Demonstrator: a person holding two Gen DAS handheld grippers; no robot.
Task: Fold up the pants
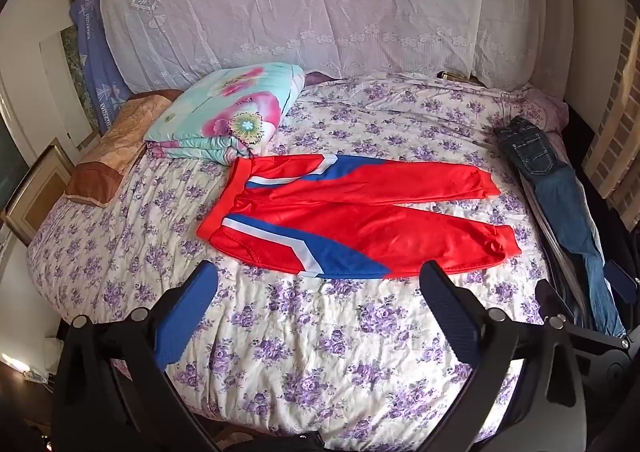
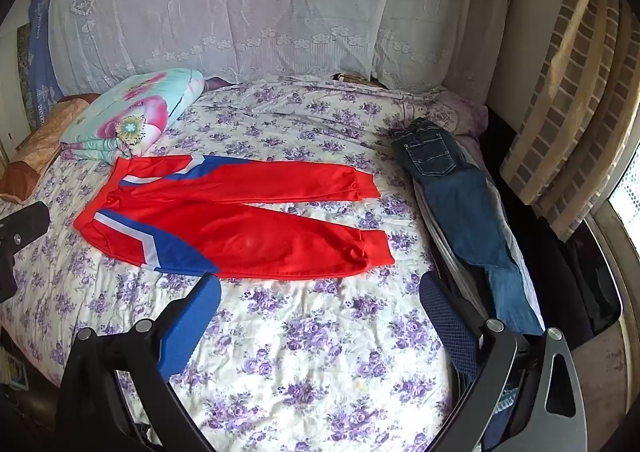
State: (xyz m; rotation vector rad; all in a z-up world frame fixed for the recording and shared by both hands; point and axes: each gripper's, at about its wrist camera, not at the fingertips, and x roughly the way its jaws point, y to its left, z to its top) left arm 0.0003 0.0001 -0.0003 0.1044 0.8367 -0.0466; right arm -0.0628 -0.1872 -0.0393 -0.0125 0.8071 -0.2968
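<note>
Red pants (image 1: 360, 216) with blue and white side stripes lie flat on the floral bedsheet (image 1: 320, 332), waistband to the left, both legs spread to the right. They also show in the right wrist view (image 2: 240, 220). My left gripper (image 1: 320, 276) is open and empty, hovering just in front of the near leg's lower edge. My right gripper (image 2: 320, 284) is open and empty, in front of the near leg toward its cuff. The left gripper's edge shows at the far left of the right wrist view (image 2: 24, 224).
A folded floral quilt (image 1: 228, 116) lies behind the waistband, with a brown pillow (image 1: 116, 148) to its left. Blue jeans (image 2: 460, 204) lie on a pile along the bed's right edge. A lace-draped headboard (image 1: 320, 4) stands behind.
</note>
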